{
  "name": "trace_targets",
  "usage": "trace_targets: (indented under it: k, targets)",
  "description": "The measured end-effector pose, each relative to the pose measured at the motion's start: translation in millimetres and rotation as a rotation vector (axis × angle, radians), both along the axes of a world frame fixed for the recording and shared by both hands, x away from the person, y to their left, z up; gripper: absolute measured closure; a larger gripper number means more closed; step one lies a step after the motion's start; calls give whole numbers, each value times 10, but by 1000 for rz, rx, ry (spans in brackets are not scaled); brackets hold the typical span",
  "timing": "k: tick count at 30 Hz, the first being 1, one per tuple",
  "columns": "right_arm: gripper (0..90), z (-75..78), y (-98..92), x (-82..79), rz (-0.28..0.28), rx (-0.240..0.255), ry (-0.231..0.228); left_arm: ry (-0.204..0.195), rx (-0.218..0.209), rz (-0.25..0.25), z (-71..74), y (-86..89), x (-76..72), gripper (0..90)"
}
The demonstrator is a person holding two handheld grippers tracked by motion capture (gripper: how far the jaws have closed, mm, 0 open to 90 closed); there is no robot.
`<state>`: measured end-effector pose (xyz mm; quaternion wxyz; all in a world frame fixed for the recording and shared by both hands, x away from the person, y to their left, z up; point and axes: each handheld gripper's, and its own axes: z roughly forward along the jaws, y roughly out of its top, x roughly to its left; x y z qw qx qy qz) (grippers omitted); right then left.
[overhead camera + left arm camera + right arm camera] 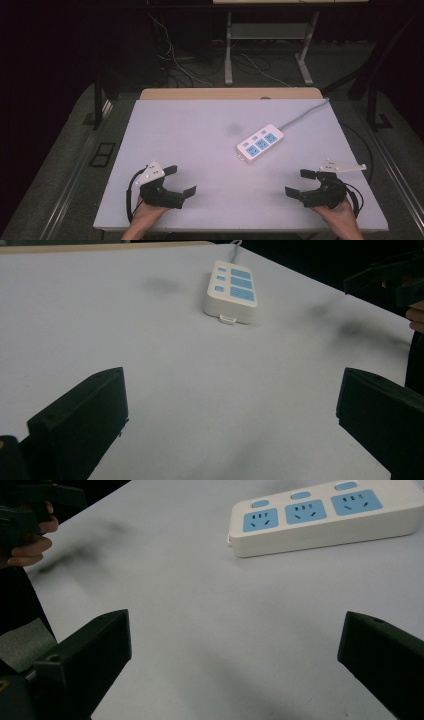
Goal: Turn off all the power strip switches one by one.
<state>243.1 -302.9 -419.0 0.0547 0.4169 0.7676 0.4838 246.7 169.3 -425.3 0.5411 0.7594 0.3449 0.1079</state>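
Both your grippers, left (181, 181) and right (300, 183), sit spread wide and empty near you; the strip (260, 142) lies right of center (cable trailing far-right), so approach it square across its sides

One power strip (260, 142) with three blue sockets, three small buttons, one grey cord (305, 114). Two tongs: left tongs (180, 181), right tongs (299, 183). One table (190, 135).
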Motion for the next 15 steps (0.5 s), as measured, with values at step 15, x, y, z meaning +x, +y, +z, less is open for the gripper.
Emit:
trace_targets:
  k: [15]
  targets:
    - [6, 19, 26, 19, 7, 25, 14, 13, 15, -10, -20, 0, 25, 0]
